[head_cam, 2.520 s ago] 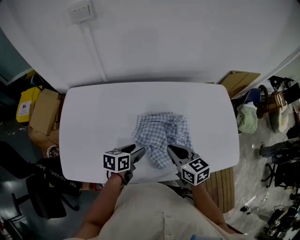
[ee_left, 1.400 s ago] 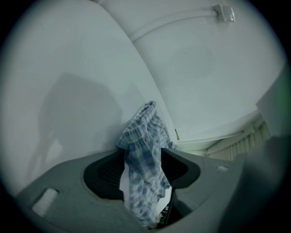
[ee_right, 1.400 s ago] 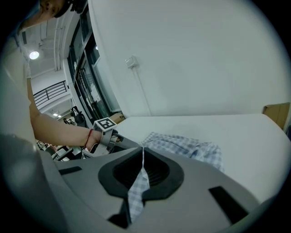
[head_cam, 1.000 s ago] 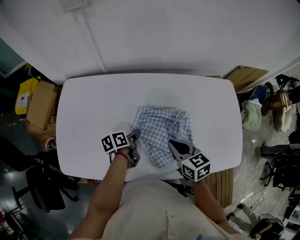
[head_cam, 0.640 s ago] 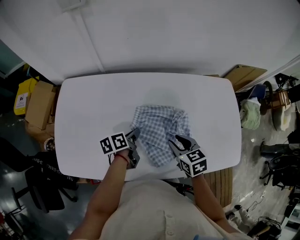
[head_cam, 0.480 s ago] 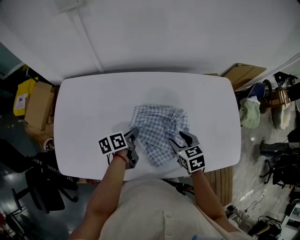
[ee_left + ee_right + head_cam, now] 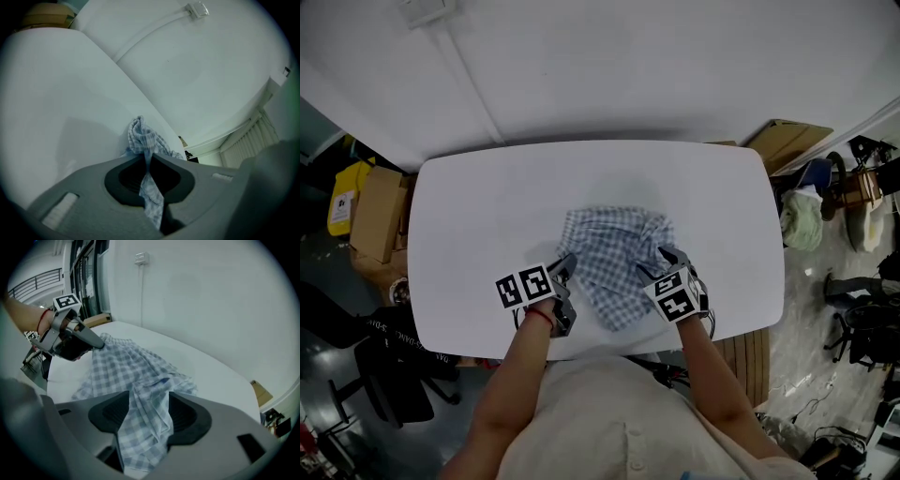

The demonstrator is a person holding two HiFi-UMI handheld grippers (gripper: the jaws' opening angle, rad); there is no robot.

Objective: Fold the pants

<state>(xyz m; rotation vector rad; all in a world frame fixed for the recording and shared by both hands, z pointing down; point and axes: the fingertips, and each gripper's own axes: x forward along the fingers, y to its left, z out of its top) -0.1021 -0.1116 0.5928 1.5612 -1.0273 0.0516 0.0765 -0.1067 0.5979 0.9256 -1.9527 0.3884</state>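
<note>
One pair of crumpled blue-and-white checked cloth pants [image 7: 614, 267] is seen bunched slightly below the middle of the head view. It lies on the single white rounded tabletop [image 7: 478, 206], nearer the lower edge than the upper one. Two tongs are counted, one in each hand, each carrying one cube with square markers.

The left tongs [image 7: 566, 268] are placed at the left edge of the heap and are closed on a pinch of the pants. In the left gripper view a narrow strip of checked fabric is clamped between the dark pads, and the rest rises in a fold just beyond the tips. This hold is judged to serve as an anchor, so that one side of the garment is fixed while the other is worked.

The right tongs [image 7: 667, 259] are set against the right edge of the heap, tilted steeply down. Their jaws have just been opening and stand wide apart. In the right gripper view a loose fold of the fabric is draped in the gap between the pads, which are not pressed onto it. The wide stance is judged to be meant for taking a fresh, fuller bite of cloth on that side.

The pants are not yet laid flat, so the folding is judged to be at an early stage, with spreading wanted first
</note>
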